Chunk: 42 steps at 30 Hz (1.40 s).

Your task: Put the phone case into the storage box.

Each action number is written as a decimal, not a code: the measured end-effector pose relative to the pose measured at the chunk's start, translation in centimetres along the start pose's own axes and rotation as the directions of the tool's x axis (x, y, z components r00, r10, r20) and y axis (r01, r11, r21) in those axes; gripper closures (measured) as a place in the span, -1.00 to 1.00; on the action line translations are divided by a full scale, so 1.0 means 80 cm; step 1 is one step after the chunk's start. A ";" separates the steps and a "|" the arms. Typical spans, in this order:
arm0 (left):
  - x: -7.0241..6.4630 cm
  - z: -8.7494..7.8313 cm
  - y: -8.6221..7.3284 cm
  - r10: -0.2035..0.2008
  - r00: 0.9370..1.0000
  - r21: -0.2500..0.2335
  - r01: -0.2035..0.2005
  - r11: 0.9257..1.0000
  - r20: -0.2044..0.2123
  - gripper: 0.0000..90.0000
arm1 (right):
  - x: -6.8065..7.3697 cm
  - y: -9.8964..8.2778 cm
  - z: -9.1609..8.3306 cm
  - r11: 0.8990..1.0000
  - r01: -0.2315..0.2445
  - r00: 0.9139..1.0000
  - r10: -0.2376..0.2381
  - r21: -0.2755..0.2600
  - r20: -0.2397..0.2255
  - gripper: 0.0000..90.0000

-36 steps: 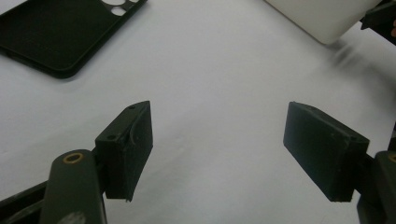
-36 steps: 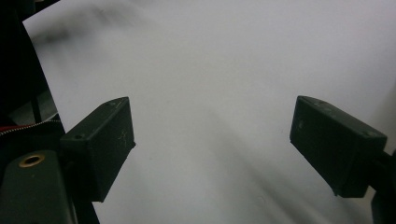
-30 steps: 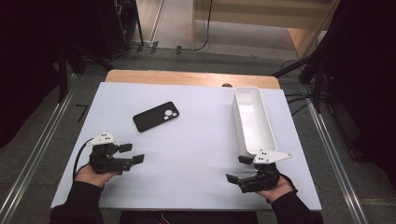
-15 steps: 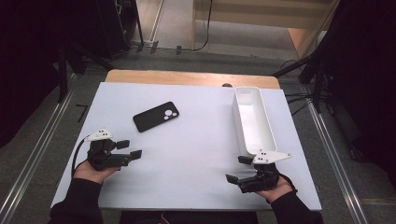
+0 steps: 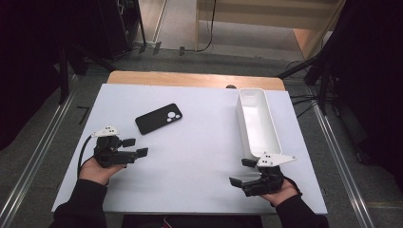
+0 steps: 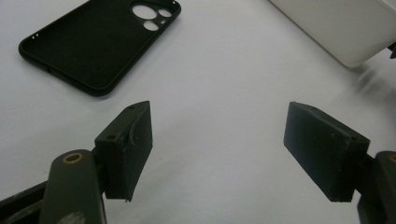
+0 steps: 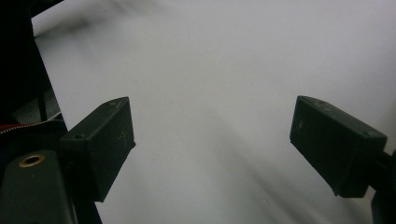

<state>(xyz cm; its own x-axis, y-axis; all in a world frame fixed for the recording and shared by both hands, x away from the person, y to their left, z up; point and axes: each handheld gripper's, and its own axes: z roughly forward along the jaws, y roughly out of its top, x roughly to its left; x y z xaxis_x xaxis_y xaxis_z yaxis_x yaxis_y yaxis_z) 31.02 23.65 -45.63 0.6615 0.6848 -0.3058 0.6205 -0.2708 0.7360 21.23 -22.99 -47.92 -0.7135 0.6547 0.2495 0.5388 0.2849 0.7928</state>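
So from the high view, my left gripper (image 5: 138,147) sat at the near left of the flat white table top (image 5: 199,142), held in the person's left hand (image 5: 97,168), with its cable looping off the near-left side of it. Jaws were spread wide with nothing between them; the left gripper view had plain white surface in the gap (image 6: 217,144).

Just past it, a bit farther and to the right, lay the black soft-looking phone case (image 5: 158,118), flat on the table, inner side up, camera cutouts at its far right end. It wasn't touching the gripper, just near. In the left gripper view the case (image 6: 93,46) sat up and to the left of the jaws.

The middle of the table was bare white.

Over on the right stood the long white rectangular plastic bin (image 5: 257,123), running near to far along the right edge, and it looked empty inside.

Right by its near end was my right gripper (image 5: 241,172), in the person's right hand (image 5: 278,190), pointing leftish. Its jaws were spread apart too, holding nothing; the right gripper view had white table between them (image 7: 212,140). I couldn't tell if the gripper's grey top plate touched the bin.
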 end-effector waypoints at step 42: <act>0.044 0.036 0.084 -0.011 0.999 0.019 0.012 1.000 -0.049 -0.47 | -0.001 -0.001 -0.001 1.000 -0.011 1.000 0.011 -0.002 -0.006 -0.73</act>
<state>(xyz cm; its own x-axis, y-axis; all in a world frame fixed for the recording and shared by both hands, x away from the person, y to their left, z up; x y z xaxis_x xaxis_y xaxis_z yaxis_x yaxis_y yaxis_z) 38.74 22.34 -43.49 0.6333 0.7199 -0.2839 0.6363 -0.2755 0.7206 21.21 -23.11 -47.93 -0.7101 0.6535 0.2620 0.5461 0.2763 0.7908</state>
